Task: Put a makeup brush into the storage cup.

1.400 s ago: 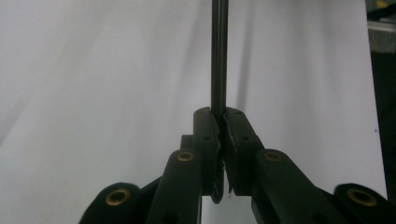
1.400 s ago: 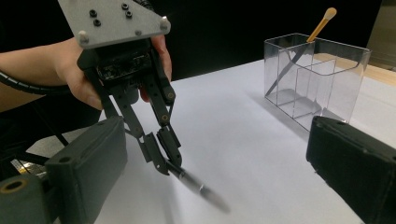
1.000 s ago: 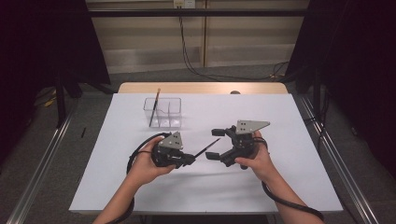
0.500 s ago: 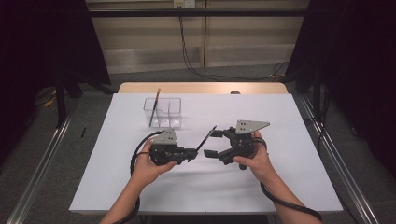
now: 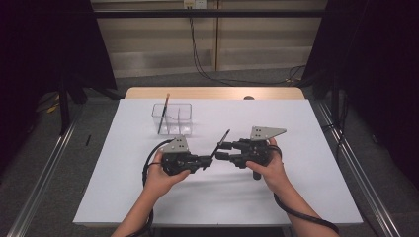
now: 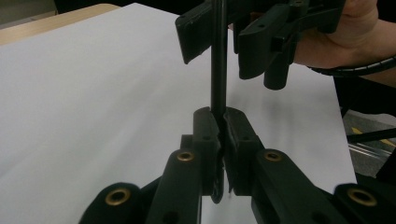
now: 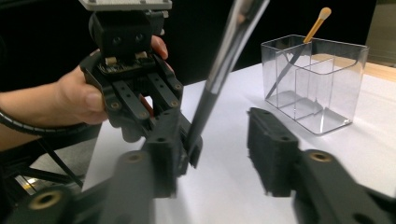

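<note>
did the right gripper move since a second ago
No. In the high view the right gripper sits the same way from the clear organizer; only its jaws have been closing around the black brush.

Black brush (image 5: 219, 143) (silver ferrule), black grippers, clear organizer (image 5: 172, 118), white table (image 5: 296, 197).

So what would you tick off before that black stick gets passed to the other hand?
1. Left gripper clamped on the black brush handle: ok, its fingers press it from both sides.
2. Handle between the right gripper's fingers: ok, seen in both gripper views.
3. Right grip firm: not ok. Its jaws have just been closing, but a gap remains beside one finger.
4. Handle's tilt steady: cannot tell.
5. Clear organizer box upright on the table: ok, one brush stands in it.
6. White table free around the hands: ok.
</note>
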{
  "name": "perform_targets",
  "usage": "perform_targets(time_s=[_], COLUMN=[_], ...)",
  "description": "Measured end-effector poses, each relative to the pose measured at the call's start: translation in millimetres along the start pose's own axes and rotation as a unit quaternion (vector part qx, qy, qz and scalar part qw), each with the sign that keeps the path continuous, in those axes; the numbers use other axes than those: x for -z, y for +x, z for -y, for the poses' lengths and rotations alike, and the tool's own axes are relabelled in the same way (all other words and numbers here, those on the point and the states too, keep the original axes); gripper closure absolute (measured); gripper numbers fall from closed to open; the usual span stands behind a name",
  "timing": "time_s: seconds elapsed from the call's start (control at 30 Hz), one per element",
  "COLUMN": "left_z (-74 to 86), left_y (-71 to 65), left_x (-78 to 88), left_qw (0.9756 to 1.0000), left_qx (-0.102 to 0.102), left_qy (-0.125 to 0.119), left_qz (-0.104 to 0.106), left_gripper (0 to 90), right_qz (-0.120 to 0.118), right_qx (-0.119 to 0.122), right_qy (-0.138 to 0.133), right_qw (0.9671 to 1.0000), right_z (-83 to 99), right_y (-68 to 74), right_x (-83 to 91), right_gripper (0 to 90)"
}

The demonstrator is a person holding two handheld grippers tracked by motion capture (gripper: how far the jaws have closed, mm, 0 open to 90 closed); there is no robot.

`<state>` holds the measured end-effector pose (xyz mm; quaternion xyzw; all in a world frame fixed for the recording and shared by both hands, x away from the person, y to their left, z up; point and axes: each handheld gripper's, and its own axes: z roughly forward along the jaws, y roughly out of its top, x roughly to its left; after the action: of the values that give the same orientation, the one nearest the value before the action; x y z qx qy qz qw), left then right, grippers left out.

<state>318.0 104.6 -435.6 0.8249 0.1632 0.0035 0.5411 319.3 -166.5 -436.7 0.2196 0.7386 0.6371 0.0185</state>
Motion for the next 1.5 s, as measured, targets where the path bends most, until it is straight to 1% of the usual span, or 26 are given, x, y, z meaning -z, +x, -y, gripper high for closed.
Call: perform_targets(time_s=[0.07, 0.13, 0.2, 0.27, 0.33, 0.4, 0.47, 0.53, 0.6, 0.7, 0.77, 0.8, 0.9, 0.97, 1.03, 1.07, 1.1, 1.13, 1.2, 1.3, 1.33, 1.37, 1.5], left_z=[-0.2, 0.1, 0.4, 0.4, 0.4, 0.1, 0.5, 0.8, 1.8, 3.2, 3.5, 3.9, 4.7, 5.1, 5.2, 4.9, 4.5, 3.8, 1.8, -1.9, -2.6, -4.1, -12.3], left_y=[0.0, 0.4, 0.6, 0.3, 0.4, -0.4, -0.4, -0.1, 0.4, 0.6, 0.6, 0.6, 0.9, 1.5, 1.9, 2.0, 2.7, 3.2, 3.7, 4.5, 4.6, 5.2, 6.1], left_x=[-1.0, -2.0, -3.3, -4.2, -4.8, -5.5, -6.9, -8.1, -9.3, -10.5, -10.2, -10.4, -9.3, -7.8, -5.6, -4.2, -2.5, -1.3, 1.1, 4.6, 5.2, 7.0, 11.7], left_qw=[1.0000, 0.9999, 0.9999, 0.9999, 0.9998, 0.9998, 0.9997, 0.9997, 0.9995, 0.9993, 0.9994, 0.9991, 0.9987, 0.9987, 0.9985, 0.9985, 0.9981, 0.9981, 0.9973, 0.9972, 0.9969, 0.9970, 0.9968], left_qx=[0.003, 0.009, 0.010, 0.010, 0.013, 0.014, 0.020, 0.016, 0.024, 0.027, 0.027, 0.030, 0.038, 0.039, 0.042, 0.043, 0.047, 0.048, 0.053, 0.052, 0.053, 0.049, 0.040], left_qy=[-0.002, -0.011, -0.012, -0.008, -0.011, -0.014, -0.017, -0.016, -0.019, -0.025, -0.023, -0.028, -0.031, -0.028, -0.028, -0.027, -0.028, -0.027, -0.035, -0.040, -0.046, -0.049, -0.065], left_qz=[-0.003, 0.000, 0.000, -0.002, -0.002, -0.003, 0.001, 0.001, 0.001, 0.005, 0.005, 0.007, 0.012, 0.014, 0.021, 0.022, 0.028, 0.028, 0.038, 0.035, 0.035, 0.034, 0.022], left_gripper=[84.2, 84.2, 84.2, 84.2, 84.1, 84.1, 84.1, 83.9, 83.3, 82.8, 82.1, 81.4, 79.6, 76.8, 73.3, 70.8, 68.0, 64.4, 58.4, 47.4, 46.9, 45.8, 34.7], right_qz=[-0.008, -0.008, -0.008, -0.014, -0.012, -0.014, -0.017, -0.021, -0.024, -0.025, -0.027, -0.026, -0.029, -0.028, -0.027, -0.027, -0.026, -0.024, -0.023, -0.020, -0.021, -0.020, -0.018], right_qx=[-0.005, -0.006, -0.010, -0.014, -0.018, -0.023, -0.030, -0.036, -0.046, -0.043, -0.045, -0.045, -0.047, -0.044, -0.041, -0.041, -0.039, -0.036, -0.036, -0.031, -0.031, -0.029, -0.025], right_qy=[0.000, 0.003, 0.004, 0.000, -0.001, 0.000, -0.003, -0.006, -0.006, -0.008, -0.007, -0.007, -0.013, -0.014, -0.015, -0.014, -0.015, -0.011, -0.011, -0.007, -0.005, -0.005, -0.002], right_qw=[1.0000, 0.9999, 0.9999, 0.9998, 0.9998, 0.9996, 0.9994, 0.9991, 0.9986, 0.9987, 0.9986, 0.9986, 0.9984, 0.9985, 0.9987, 0.9987, 0.9988, 0.9990, 0.9990, 0.9993, 0.9993, 0.9993, 0.9995], right_z=[-0.1, -0.4, -0.4, -0.5, -0.7, -0.7, -0.7, -0.8, -0.5, 0.2, 0.6, 0.6, 0.2, -0.4, -1.3, -1.8, -2.1, -2.4, -2.4, -2.6, -2.6, -2.6, -2.0], right_y=[0.2, 0.5, 0.8, 0.4, 0.0, -0.5, -0.5, -0.7, -1.0, -0.7, -0.6, -0.6, -0.8, -0.4, -0.7, -0.8, -1.6, -2.3, -2.9, -3.0, -2.7, -2.6, -3.1], right_x=[-0.8, -2.1, -3.0, -3.3, -3.7, -4.2, -4.8, -5.4, -6.2, -7.5, -7.9, -7.9, -8.1, -7.8, -6.5, -5.4, -4.7, -3.4, -2.3, -1.6, -1.5, -1.5, -2.0], right_gripper=[64.7, 67.0, 71.3, 75.8, 79.3, 80.4, 81.7, 83.5, 84.5, 84.7, 84.7, 84.7, 84.8, 84.8, 84.8, 84.8, 84.8, 84.8, 84.8, 84.8, 84.8, 84.8, 84.8])
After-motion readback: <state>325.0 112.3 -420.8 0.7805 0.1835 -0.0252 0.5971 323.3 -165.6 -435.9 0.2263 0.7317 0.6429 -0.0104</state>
